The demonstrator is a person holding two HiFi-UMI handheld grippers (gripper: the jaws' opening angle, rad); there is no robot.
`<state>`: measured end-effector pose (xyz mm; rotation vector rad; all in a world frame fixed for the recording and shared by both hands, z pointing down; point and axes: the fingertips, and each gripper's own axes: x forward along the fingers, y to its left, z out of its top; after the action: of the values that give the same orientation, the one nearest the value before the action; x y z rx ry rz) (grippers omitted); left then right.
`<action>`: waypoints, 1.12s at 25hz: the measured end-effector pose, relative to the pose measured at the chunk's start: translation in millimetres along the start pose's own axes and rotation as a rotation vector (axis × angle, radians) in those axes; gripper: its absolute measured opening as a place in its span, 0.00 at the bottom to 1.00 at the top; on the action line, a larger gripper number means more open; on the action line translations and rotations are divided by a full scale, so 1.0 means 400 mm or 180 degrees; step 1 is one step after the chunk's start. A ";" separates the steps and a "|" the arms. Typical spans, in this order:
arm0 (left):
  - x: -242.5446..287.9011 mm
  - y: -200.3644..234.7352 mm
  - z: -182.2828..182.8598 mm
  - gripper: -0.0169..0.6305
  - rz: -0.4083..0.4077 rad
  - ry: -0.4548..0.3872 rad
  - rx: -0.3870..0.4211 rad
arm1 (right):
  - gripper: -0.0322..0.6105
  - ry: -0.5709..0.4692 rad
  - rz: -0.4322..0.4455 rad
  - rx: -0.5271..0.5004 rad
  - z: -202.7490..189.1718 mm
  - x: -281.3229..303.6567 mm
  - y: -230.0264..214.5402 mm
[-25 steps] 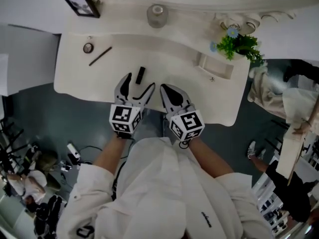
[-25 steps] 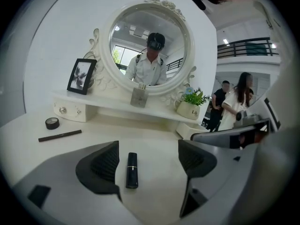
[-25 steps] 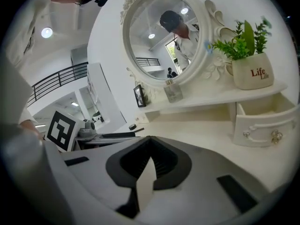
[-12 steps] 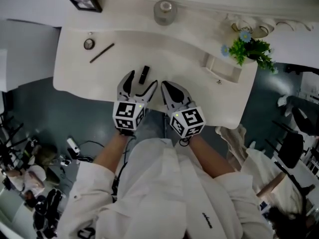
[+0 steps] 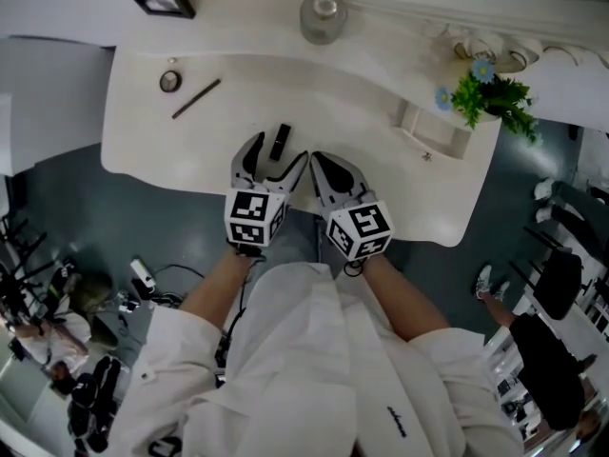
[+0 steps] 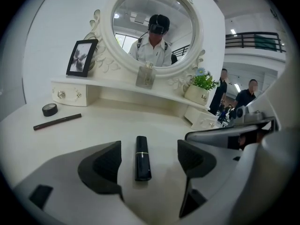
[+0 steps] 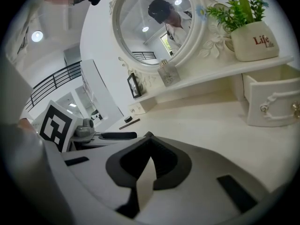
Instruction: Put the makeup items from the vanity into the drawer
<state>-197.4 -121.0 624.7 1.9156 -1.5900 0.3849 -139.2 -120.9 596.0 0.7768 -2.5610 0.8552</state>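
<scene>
While L gripper (image 6: 151,159) jaws apart, lipstick (image 6: 143,157) lies btwn, axis twd mirror (image 6: 152,27).

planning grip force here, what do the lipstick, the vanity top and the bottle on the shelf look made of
Lipstick: glossy black case, likely plastic, with a thin gold band; it shows soft highlights.
Vanity top: smooth cream-white painted surface, probably wood or board, low sheen.
Bottle: translucent, see-through body, so glass or hard plastic; which one cannot be told.
</scene>
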 end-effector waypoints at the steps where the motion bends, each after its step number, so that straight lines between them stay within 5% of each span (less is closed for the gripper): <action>1: 0.001 0.000 -0.002 0.63 0.0004 0.0011 0.0012 | 0.08 0.0004 -0.0001 -0.0003 0.000 0.003 -0.002; 11: 0.014 0.002 -0.009 0.61 0.0154 0.0160 0.0149 | 0.08 0.0014 -0.0029 0.0011 -0.002 0.015 -0.013; 14: 0.013 0.029 -0.014 0.35 0.0405 0.0228 0.0246 | 0.08 0.0021 -0.0034 0.0024 -0.003 0.014 -0.017; 28: 0.033 0.027 -0.040 0.27 0.0522 0.0537 0.0552 | 0.08 0.0012 -0.0020 0.0056 0.002 0.006 -0.031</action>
<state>-202.1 -122.3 647.7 1.8276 -1.6506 0.7555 -133.9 -130.6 601.9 0.7873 -2.5498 0.8774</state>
